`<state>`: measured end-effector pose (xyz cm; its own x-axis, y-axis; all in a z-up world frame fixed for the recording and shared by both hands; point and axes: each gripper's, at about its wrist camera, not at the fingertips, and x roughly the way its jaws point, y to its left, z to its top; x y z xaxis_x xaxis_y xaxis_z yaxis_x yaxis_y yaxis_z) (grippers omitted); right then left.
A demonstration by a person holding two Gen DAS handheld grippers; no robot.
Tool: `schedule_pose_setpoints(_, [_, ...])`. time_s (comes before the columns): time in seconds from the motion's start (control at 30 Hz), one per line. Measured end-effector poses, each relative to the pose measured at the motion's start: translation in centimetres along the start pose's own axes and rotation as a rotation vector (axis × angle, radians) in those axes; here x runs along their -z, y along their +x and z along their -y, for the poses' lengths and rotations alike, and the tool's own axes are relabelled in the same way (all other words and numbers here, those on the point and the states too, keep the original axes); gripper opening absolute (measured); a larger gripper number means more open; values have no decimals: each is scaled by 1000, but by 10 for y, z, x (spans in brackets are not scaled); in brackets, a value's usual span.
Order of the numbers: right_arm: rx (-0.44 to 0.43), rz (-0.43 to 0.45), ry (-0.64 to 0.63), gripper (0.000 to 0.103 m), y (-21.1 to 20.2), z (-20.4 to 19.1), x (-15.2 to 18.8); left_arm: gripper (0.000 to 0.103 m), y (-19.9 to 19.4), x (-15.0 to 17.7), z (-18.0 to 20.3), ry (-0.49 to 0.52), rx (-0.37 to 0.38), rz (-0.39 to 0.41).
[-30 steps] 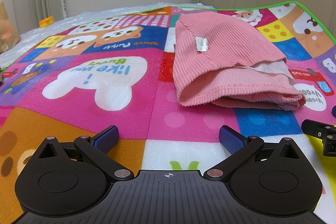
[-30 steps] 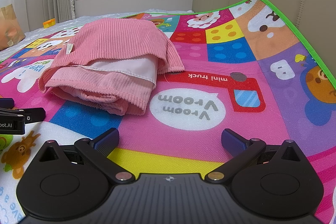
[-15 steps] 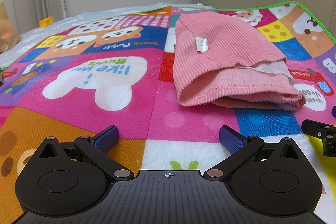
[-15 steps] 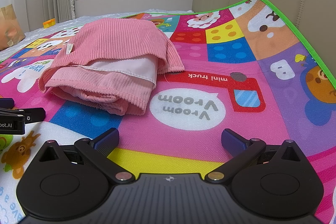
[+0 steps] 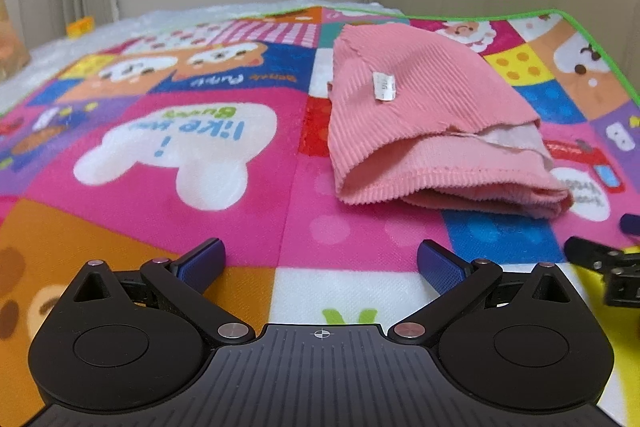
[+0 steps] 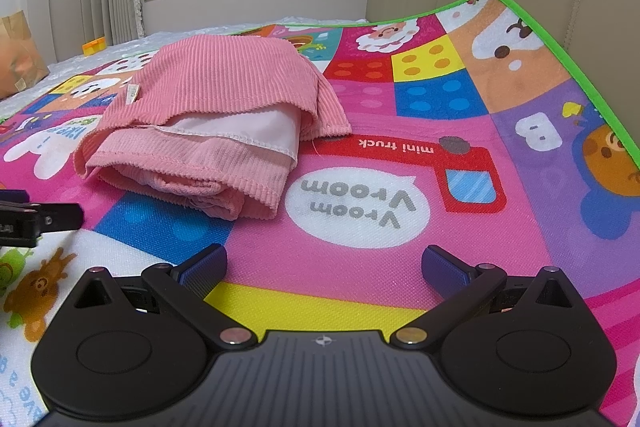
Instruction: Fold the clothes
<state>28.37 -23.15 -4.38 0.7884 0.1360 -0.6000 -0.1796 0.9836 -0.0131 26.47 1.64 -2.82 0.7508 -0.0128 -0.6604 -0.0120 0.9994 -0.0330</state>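
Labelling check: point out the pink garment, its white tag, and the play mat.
pink garment [image 5: 420,87], left wrist view, ribbed top layer.
white tag [image 5: 384,87], left wrist view, tag's middle.
play mat [image 6: 360,267], right wrist view, bare pink patch.

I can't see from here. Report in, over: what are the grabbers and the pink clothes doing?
Left gripper open, right gripper open, both empty. Pink garment folded on play mat. Nothing in the way.

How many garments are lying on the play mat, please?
1. A folded pink corduroy garment lies on the mat, ahead of both open grippers: right of centre for the left gripper, left of centre for the right gripper. None seems hidden.
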Motion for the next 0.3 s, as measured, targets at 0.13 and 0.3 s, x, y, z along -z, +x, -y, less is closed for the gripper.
schedule_pose_setpoints(0.13, [-8,7,9,103,0,2,1,103,-3,4,8,38,-14,-2])
schedule_pose_setpoints(0.3, [-16,4,13,103,-1,4,0,103,-7,6,3,7,-14,21])
